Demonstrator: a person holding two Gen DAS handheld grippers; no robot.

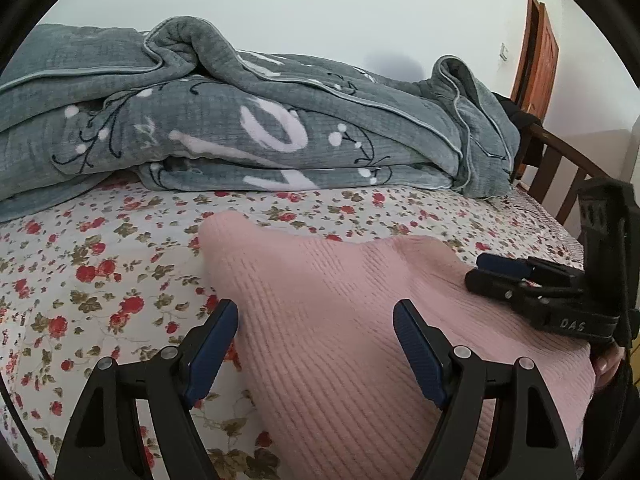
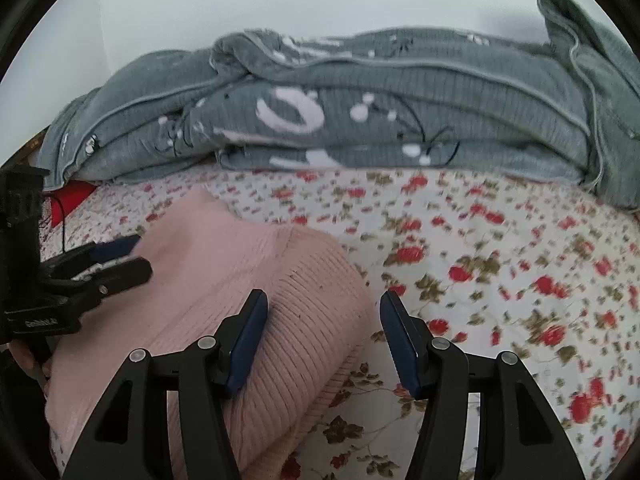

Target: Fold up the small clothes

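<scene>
- Left wrist view: left gripper (image 1: pixel 316 322) stands wide, nothing pinched. Pink knit garment (image 1: pixel 360 320) lies on the floral bedsheet (image 1: pixel 100 264), filling 5 o'clock; its left edge sits just beside the left pad, the right pad is over the knit. Right gripper (image 1: pixel 500 276) comes in at 3 o'clock, over the garment's right side.
- Right wrist view: right gripper (image 2: pixel 324 332) is partly apart and empty; its left pad is over the garment (image 2: pixel 224 300), its right pad over bare sheet. Garment occupies 7–9 o'clock, its folded edge between the pads. Left gripper (image 2: pixel 120 256) is at 9 o'clock, over the knit.
- Step, as a judgement: garment looks partly folded, between folds. Next move calls for pinching an edge or corner each side and carrying it over.
- Hard to tell: garment's near hem is cut off by the frame; sleeves and collar not identifiable; right view is blurred. Grey blanket (image 1: pixel 240 120) at 12 o'clock hides the far bed.
</scene>
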